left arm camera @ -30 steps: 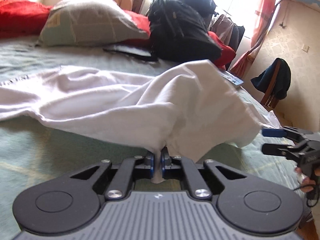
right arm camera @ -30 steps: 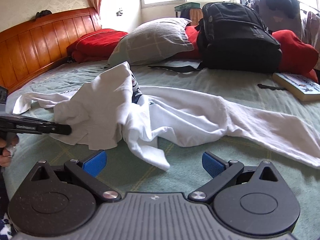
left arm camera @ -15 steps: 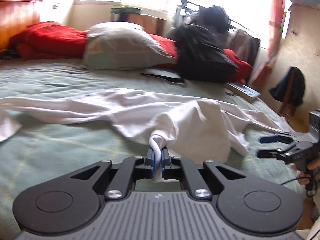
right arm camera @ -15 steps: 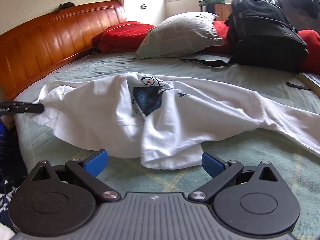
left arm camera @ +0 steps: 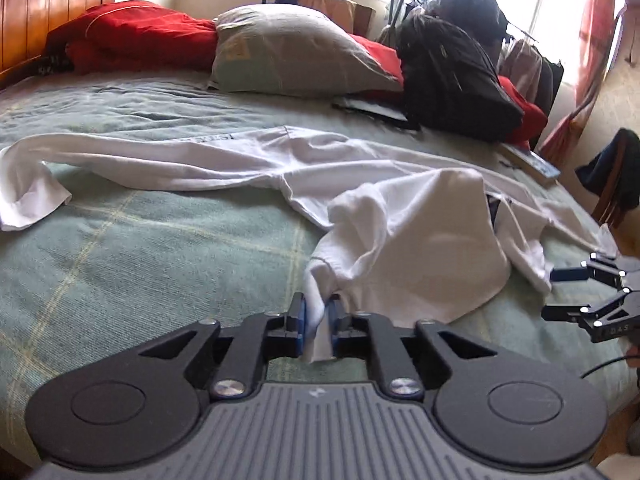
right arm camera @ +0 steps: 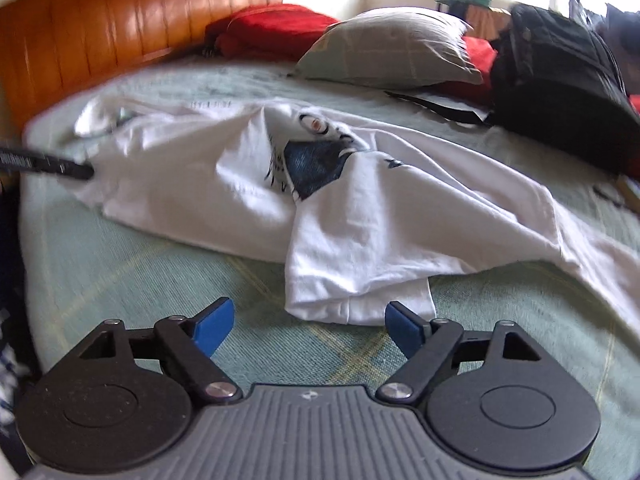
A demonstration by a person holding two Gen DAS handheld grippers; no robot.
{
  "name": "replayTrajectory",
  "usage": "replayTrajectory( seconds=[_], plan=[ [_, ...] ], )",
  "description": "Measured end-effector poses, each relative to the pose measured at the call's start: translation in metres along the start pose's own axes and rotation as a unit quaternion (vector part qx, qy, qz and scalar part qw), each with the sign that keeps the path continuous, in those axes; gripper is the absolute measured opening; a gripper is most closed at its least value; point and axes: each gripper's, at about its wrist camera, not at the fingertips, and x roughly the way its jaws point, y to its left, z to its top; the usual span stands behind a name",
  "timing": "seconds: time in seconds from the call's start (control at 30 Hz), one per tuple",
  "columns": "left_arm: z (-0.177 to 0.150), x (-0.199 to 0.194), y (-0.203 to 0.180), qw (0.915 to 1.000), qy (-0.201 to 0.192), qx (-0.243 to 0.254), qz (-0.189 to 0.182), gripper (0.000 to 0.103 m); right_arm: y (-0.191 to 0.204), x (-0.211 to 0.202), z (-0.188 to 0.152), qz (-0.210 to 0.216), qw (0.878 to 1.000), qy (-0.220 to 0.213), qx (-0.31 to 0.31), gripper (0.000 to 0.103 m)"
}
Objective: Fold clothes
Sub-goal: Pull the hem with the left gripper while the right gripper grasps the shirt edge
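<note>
The left gripper [left arm camera: 318,318] is clamped on a bunched edge of the white shirt [left arm camera: 420,240]. The right gripper [right arm camera: 308,326] hangs spread wide and empty, a folded corner lying just ahead between its pads. The shirt stretches crosswise over the green bedspread [left arm camera: 140,260]. Only the right view shows the shirt's blue print; only the left shows its far sleeve end.

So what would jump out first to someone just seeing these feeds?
The rumpled white T-shirt sprawled across the green bedspread, one bunched edge pinched in the left gripper. Then the right gripper, open just short of a folded corner, and the black backpack by the grey pillow.
</note>
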Motion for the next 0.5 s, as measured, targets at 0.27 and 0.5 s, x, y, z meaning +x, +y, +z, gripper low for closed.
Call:
replayTrajectory(
  seconds=[0.27,0.5],
  plan=[
    [0.003,0.011,0.003,0.9999,0.01,0.006,0.01,0.021,-0.015,0.016,0.029,-0.063,0.997,-0.013,-0.044,0.055],
    [0.007,0.022,0.0,0.9997,0.019,0.015,0.006,0.026,-0.069,0.026,0.063,-0.068,0.997,-0.034,0.02,0.053]
  ],
)
